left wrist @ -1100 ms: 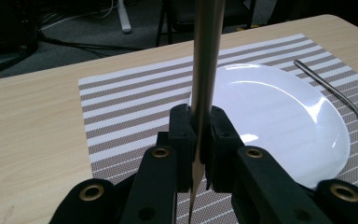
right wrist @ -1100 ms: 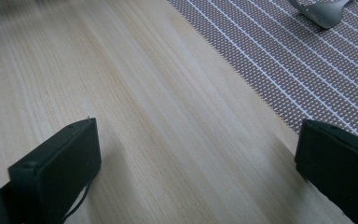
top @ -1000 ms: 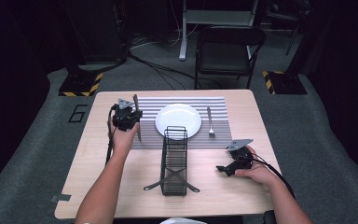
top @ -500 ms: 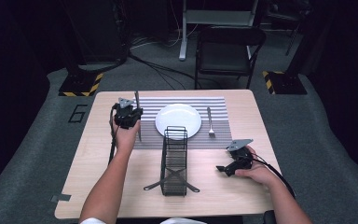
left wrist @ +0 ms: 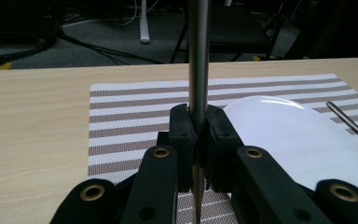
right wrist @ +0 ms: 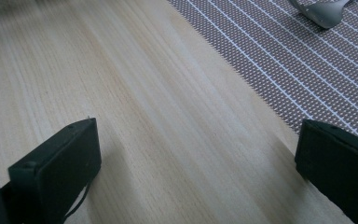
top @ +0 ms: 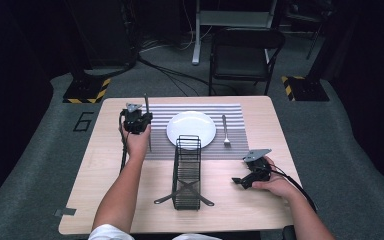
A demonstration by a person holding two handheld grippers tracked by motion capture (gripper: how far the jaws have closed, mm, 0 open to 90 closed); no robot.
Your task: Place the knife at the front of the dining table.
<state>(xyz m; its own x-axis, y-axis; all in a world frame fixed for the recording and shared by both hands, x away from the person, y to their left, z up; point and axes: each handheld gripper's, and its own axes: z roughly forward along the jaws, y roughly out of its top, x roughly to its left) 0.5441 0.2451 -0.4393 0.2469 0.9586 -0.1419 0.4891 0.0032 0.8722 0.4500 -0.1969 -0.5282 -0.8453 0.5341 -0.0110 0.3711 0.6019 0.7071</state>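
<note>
Both forearms are bare; a white sleeve edge shows at 6 o'clock. The left gripper has 2 black jaws with brass-ringed holes. The right gripper is black, topped by a grey 3-cornered plate, with a black cable trailing toward 4 o'clock.

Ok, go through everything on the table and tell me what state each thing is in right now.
Left gripper: shut on the knife.
Knife: held upright over the placemat's left edge.
Right gripper: open, holding nothing, low over bare table.
Plate: flat on the placemat, nothing on it.
Fork: lying flat, right of the plate.
Wire rack: upright, nothing in it.
Placemat: flat.
</note>
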